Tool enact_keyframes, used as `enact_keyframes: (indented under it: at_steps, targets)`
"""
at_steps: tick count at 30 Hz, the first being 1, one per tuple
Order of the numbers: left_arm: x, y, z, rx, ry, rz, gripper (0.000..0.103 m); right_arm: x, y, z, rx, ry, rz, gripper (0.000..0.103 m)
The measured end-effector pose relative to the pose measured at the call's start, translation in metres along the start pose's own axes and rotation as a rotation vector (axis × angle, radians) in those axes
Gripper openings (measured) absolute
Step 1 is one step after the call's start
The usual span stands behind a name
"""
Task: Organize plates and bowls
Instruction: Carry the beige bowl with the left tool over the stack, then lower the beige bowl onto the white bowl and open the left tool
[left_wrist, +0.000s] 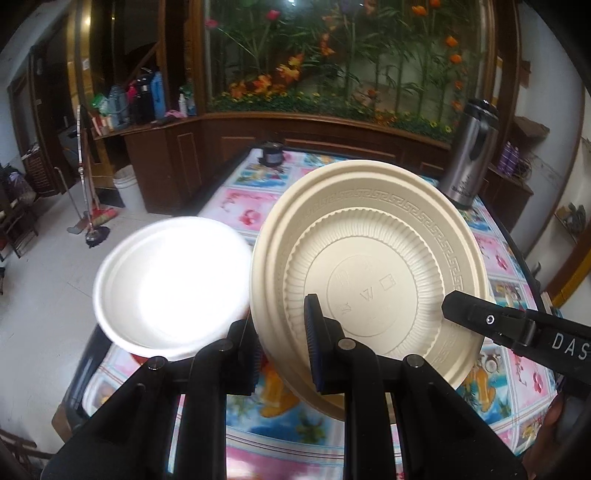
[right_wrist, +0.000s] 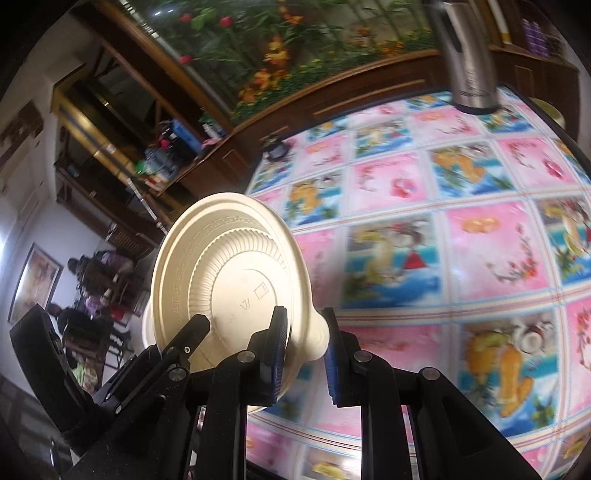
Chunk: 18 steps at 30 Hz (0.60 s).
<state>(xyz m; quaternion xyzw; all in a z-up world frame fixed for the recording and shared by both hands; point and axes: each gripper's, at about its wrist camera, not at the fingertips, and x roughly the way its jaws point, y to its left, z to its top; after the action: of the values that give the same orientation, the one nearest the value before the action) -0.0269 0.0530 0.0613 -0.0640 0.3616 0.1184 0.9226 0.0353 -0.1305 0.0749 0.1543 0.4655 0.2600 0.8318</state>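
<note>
While both tongs (left_wrist: 282, 354) (right_wrist: 306, 358) grip it, the cream bowl (left_wrist: 369, 280) tilts.

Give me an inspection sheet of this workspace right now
Surface: table under a colourful picture-tile cloth.
Job's things: cream plate lifted and tilted, underside to the cameras; white plate beside it, overexposed.
Clutter: steel flask and a small dark pot at the far edge.
Grippers: left gripper and right gripper both pinch the cream plate's rim.
Cables: nothing seen.
Surroundings: wooden cabinet with flowers, white bucket, broom.
</note>
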Motion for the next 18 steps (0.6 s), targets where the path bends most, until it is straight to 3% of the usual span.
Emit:
enact_keyframes:
  at_steps: [18]
  targets:
    - [-0.002, 0.088, 0.008, -0.143, -0.039, 0.138, 0.018, 0.051, 0.106, 0.011, -0.153, 0.066, 0.084, 0.018]
